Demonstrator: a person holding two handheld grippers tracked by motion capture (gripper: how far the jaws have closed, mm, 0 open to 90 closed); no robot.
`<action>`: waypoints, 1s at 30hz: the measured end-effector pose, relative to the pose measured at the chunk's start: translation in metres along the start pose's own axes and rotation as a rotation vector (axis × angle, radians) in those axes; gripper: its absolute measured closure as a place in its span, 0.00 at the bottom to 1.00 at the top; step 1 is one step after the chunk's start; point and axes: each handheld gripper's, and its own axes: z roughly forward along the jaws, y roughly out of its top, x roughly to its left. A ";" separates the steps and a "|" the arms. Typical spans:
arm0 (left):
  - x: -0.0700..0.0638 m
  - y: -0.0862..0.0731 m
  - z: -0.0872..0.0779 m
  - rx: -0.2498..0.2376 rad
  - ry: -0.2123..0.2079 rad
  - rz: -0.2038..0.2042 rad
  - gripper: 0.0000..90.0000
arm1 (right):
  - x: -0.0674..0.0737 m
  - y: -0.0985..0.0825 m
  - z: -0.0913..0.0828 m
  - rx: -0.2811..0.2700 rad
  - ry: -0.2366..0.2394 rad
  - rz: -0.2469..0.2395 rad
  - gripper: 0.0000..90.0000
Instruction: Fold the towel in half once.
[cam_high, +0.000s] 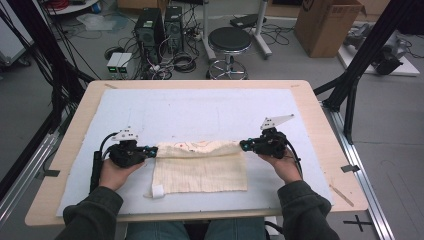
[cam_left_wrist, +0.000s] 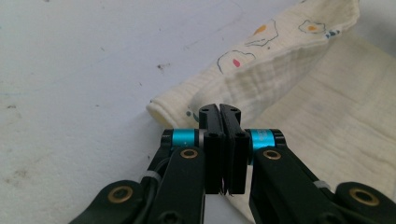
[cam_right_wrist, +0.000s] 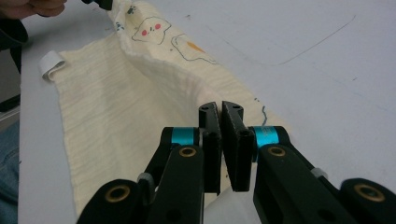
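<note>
A cream muslin cloth (cam_high: 200, 170) with small printed figures lies on the white mat (cam_high: 200, 107), its far edge lifted into a raised fold. My left gripper (cam_high: 151, 149) is shut on the fold's left end. My right gripper (cam_high: 243, 145) is shut on the fold's right end. In the left gripper view the jaws (cam_left_wrist: 219, 109) stand pressed together with the cloth (cam_left_wrist: 327, 116) bunched right behind them. In the right gripper view the jaws (cam_right_wrist: 220, 106) pinch the cloth (cam_right_wrist: 116, 107), which rises to them. A white tag (cam_high: 158, 191) sticks out at the cloth's near left corner.
The mat covers most of the wooden table (cam_high: 320, 125), with bare mat beyond and beside the cloth. Behind the table, on the floor, stand a black stool (cam_high: 229, 42), computer towers (cam_high: 150, 27) with cables, and a cardboard box (cam_high: 325, 25). Black frame struts (cam_high: 350, 90) rise at the right.
</note>
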 end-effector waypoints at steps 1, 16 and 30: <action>0.000 -0.001 0.000 0.000 -0.003 0.002 0.98 | 0.001 -0.001 0.000 0.001 0.001 0.003 0.96; -0.021 -0.003 -0.005 0.059 -0.006 0.104 0.97 | 0.017 -0.025 -0.003 0.014 0.020 -0.008 0.96; -0.024 -0.027 -0.017 0.035 -0.061 0.072 0.86 | 0.027 -0.041 -0.002 0.045 0.041 -0.012 0.93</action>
